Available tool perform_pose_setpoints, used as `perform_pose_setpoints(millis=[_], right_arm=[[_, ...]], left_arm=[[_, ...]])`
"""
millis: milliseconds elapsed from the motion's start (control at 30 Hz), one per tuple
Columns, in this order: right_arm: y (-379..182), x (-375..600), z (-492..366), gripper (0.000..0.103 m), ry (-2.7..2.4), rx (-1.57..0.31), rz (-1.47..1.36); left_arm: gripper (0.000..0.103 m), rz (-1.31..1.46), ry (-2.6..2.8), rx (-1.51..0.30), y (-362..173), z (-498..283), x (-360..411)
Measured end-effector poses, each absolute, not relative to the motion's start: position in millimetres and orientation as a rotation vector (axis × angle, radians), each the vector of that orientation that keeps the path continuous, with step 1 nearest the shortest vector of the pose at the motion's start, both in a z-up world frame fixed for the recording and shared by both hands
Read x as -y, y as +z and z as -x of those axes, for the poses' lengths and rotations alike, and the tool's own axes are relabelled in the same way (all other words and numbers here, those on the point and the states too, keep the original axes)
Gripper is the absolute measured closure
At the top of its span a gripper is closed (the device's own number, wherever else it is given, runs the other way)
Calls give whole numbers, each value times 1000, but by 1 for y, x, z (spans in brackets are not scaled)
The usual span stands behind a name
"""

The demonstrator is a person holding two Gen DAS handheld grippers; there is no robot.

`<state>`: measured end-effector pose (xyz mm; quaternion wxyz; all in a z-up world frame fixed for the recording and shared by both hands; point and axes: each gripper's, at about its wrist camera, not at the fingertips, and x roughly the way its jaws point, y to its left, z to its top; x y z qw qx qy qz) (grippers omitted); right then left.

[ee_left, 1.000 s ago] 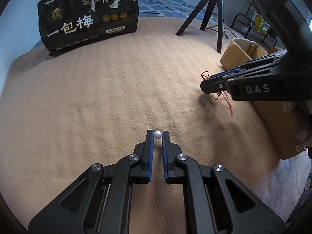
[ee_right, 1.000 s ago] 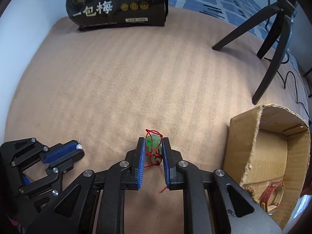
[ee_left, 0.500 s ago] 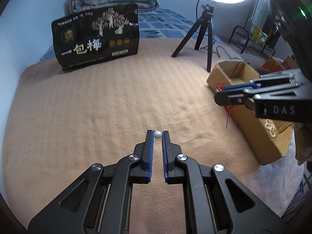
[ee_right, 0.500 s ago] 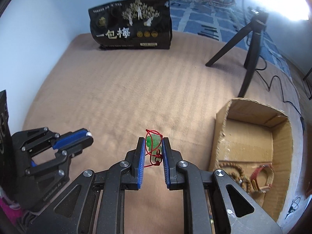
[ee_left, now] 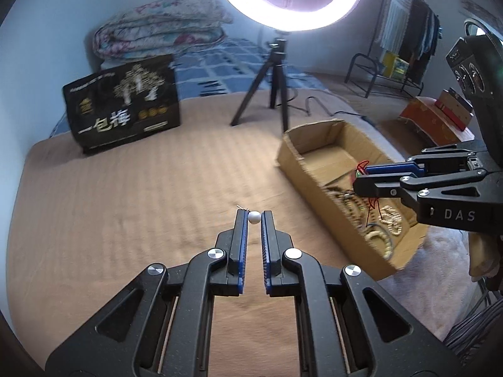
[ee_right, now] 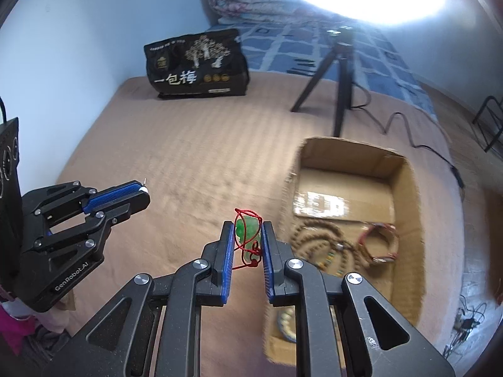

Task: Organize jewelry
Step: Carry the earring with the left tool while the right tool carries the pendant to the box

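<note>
Green pendant [ee_right: 248, 232] in right-wrist view, pearl [ee_left: 254, 216] in left

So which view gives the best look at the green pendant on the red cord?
The right wrist view: the green pendant sits centred and close between the right hand-held gripper pads, cord loops clear. The left wrist view shows only a green speck and red cord at that gripper's tip, over the cardboard box.

A cardboard box [ee_right: 405, 194] is sitting on the bed [ee_right: 195, 163], to the right in both views, with bead strands [ee_right: 317, 245] and a bracelet [ee_right: 380, 242] lying in it. A tripod [ee_right: 339, 72] is standing behind the box, and a printed bag [ee_right: 198, 62] is standing further left at the bed's far edge.
</note>
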<state>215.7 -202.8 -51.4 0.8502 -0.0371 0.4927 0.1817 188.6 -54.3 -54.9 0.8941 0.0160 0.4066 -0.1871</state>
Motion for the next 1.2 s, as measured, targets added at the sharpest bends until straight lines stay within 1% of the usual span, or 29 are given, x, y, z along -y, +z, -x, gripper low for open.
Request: perform_pose_setpoints(millis=[233,500,1200], right_arm=[[-51,244,-199,88,316,-1022,78],[-62,285,-192,88,273,-1041,52],[-81,317,-196,88,252,-1076,6]], left_arm=[[96,-36,-441,-838,-50,-187,91],[96,-42,-467,-840,-50,-203,125],[96,-24,-472,-891,-72,-246,181]])
